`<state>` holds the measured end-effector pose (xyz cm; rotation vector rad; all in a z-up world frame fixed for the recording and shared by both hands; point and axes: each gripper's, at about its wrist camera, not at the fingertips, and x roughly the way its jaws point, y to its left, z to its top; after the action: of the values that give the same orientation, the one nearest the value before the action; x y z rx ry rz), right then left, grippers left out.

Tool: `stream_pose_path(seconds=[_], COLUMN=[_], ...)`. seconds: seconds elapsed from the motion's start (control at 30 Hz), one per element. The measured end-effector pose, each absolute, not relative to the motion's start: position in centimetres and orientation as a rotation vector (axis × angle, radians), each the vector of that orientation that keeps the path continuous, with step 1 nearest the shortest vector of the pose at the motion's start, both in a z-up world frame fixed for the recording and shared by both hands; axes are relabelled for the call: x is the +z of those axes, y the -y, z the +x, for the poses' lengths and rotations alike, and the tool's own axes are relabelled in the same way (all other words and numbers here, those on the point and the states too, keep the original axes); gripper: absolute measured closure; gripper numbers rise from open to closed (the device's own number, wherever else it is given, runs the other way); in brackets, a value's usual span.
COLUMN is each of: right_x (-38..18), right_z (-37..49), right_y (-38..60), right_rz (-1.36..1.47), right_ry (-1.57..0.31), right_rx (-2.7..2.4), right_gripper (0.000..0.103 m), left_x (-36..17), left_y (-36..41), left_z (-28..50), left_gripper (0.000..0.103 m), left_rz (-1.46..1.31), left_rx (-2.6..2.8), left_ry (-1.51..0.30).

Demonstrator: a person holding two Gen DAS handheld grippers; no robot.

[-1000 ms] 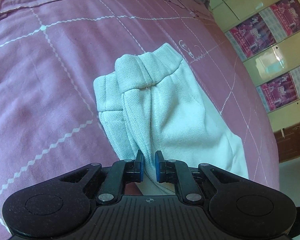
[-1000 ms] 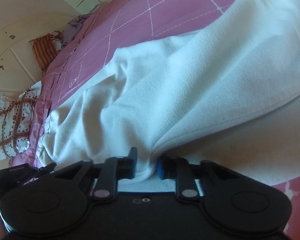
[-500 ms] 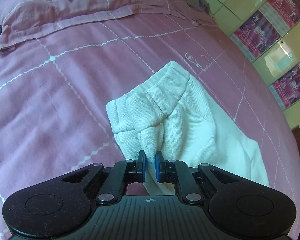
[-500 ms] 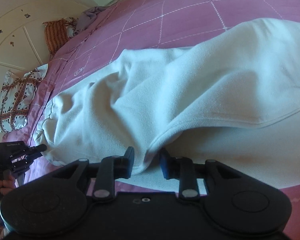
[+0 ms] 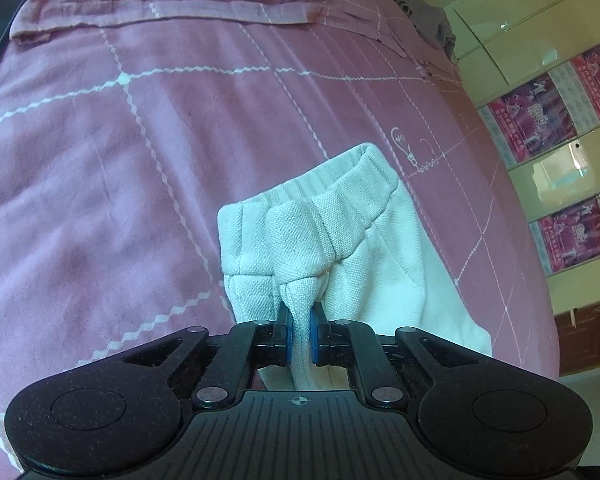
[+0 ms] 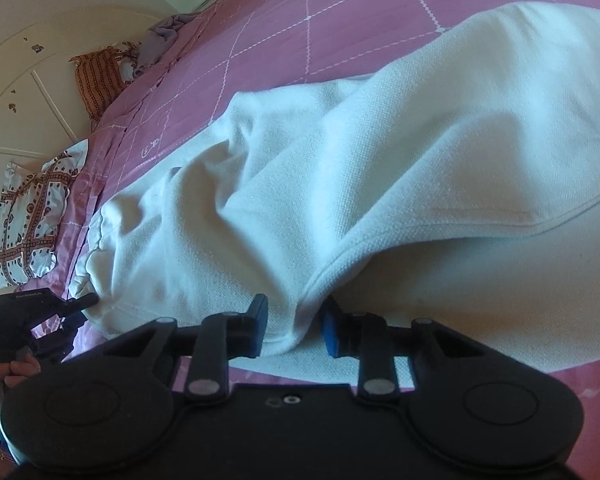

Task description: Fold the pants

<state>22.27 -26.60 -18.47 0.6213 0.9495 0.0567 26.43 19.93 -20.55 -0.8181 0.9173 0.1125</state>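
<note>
My left gripper (image 5: 299,334) clamped tight on bunched waistband of white pants (image 5: 340,236). My right gripper (image 6: 294,330) closing, pants fold between jaws, pads not pressing.

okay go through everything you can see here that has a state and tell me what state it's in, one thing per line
White pants: lying on the bed, waistband bunched, one edge lifted.
Left gripper: jaws shut on a pinch of waistband fabric.
Right gripper: jaws closing, pants edge between them, not yet pressed.
Pink bedspread: spread under the pants.

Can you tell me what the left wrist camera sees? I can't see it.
The left gripper pinches a bunched fold of white pants by the waistband, over a pink bedspread with white lines.
</note>
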Motion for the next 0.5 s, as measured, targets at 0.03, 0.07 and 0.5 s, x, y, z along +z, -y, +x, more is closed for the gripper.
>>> stream_pose_path(seconds=[0.03, 0.07, 0.5], right_x=[-18.4, -18.2, -16.8], right_z=[22.4, 22.4, 21.3], right_y=[26.5, 26.3, 27.4], right_rz=[0.609, 0.596, 0.558], right_ry=[-0.95, -0.943, -0.92], right_rx=[0.052, 0.052, 0.069], right_gripper=[0.095, 0.096, 0.067], left_x=[-19.8, -19.0, -16.4], left_y=[-19.9, -20.0, -17.5], left_z=[26.4, 26.4, 24.0], left_gripper=[0.097, 0.097, 0.093], left_rz=[-0.795, -0.784, -0.555], left_rx=[0.116, 0.116, 0.063], left_ry=[-0.89, -0.859, -0.837])
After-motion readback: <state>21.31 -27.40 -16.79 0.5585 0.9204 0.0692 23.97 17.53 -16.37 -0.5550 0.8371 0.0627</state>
